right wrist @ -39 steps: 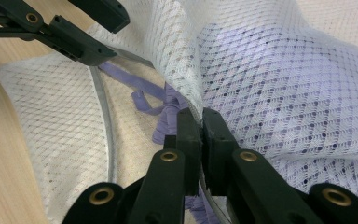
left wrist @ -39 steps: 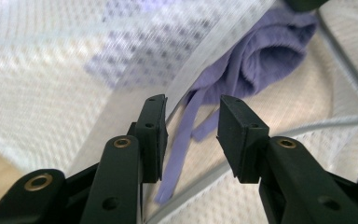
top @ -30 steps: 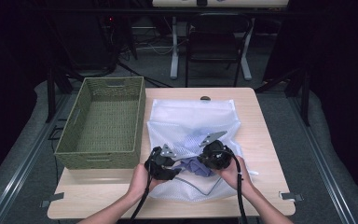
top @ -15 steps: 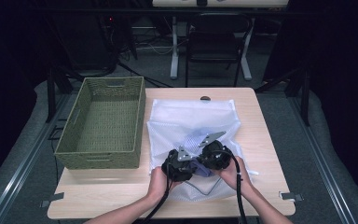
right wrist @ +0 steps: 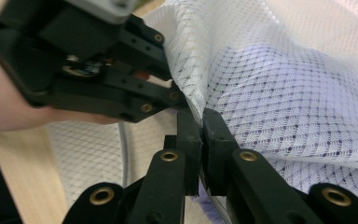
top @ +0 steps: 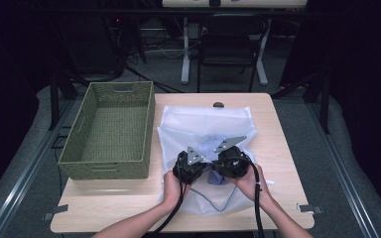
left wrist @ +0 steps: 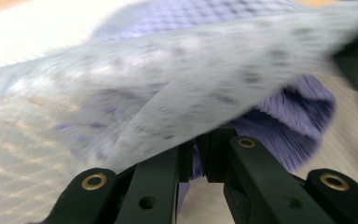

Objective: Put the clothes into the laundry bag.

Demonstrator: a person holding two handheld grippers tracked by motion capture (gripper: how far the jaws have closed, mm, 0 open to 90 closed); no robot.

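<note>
Moved: left gripper (top: 194, 166) has come in from the bag's left edge toward the right gripper (top: 229, 161); the two now sit side by side over the bag's near half.
Left jaws: have just been closing; now pinched together on a fold of the white mesh bag (left wrist: 177, 88), purple cloth (left wrist: 303, 116) right behind the tips.
Right jaws: clamped tight on the bag's mesh edge (right wrist: 200, 114), same as a second ago; left gripper (right wrist: 88, 79) close beside it in the right gripper view.
Bag: flat on the table (top: 104, 208), right of the green basket (top: 110, 130), touching its side or nearly.
Cloth: inside the bag (top: 203, 129), bunched near both grippers, showing purple through the mesh (top: 217, 177).
Done: both grips on the bag look set.
Left: likely pulling the mouth apart and getting the cloth out; basket holds nothing yet.
</note>
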